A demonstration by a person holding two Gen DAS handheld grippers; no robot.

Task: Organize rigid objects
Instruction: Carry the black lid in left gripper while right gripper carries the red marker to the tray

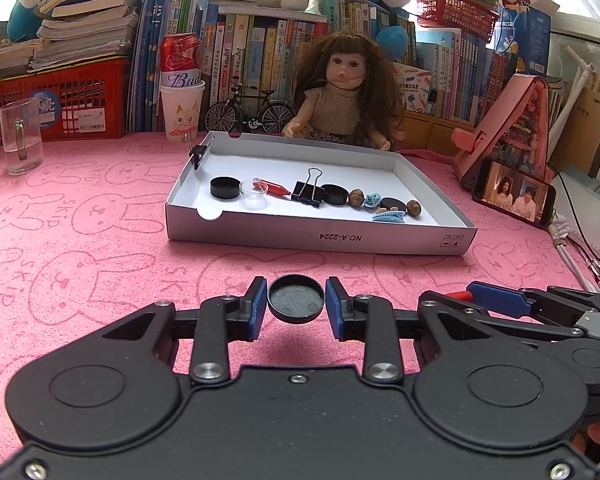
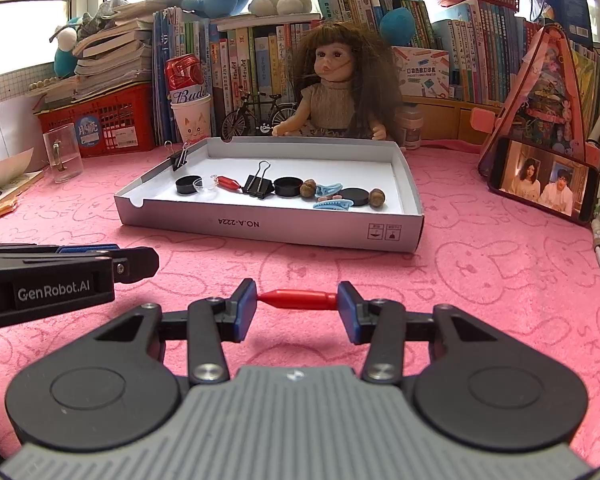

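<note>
My left gripper (image 1: 296,300) is clamped on a round black plastic cap (image 1: 296,299); my right gripper (image 2: 297,300) pinches a red bullet-shaped plastic piece (image 2: 298,299) end to end. Both hover above a pink fleece cloth printed with rabbits (image 2: 480,280). Ahead on the cloth sits a shallow white cardboard box lid (image 2: 320,229) holding a row of small items: caps, binder clips, nuts, blue hair clips. Behind it sits a long-haired brown doll (image 1: 340,92), before a wall of upright books (image 1: 240,52). A phone playing video (image 2: 544,184) leans at right.
</note>
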